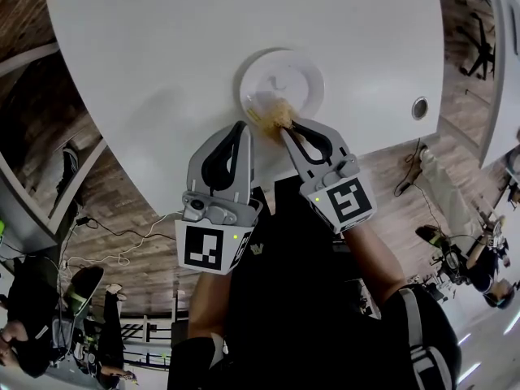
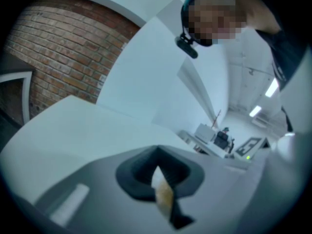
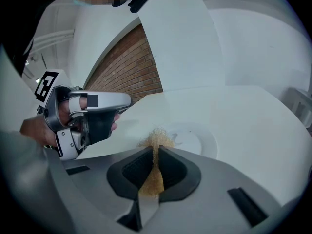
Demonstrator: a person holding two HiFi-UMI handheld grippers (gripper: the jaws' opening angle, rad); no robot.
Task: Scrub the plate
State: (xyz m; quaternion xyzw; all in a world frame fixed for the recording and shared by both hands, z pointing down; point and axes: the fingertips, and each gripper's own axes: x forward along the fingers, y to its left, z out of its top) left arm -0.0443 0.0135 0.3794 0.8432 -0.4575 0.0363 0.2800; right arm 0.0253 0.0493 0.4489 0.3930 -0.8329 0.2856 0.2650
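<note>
the white plate (image 1: 294, 70) is lying loose on the table (image 1: 146, 47), just ahead of the right gripper (image 1: 285, 130), whose jaws are clamping a golden wire scrubber (image 1: 273, 114) at the plate's near rim. nothing seems to be pinning the plate, so a hard stroke is risking sliding or tipping it. it is holding only the scrubber's tuft. the left gripper (image 1: 241, 125) is hovering beside, its jaws pinching a thin pale sliver (image 2: 162, 191) i cannot identify.
</note>
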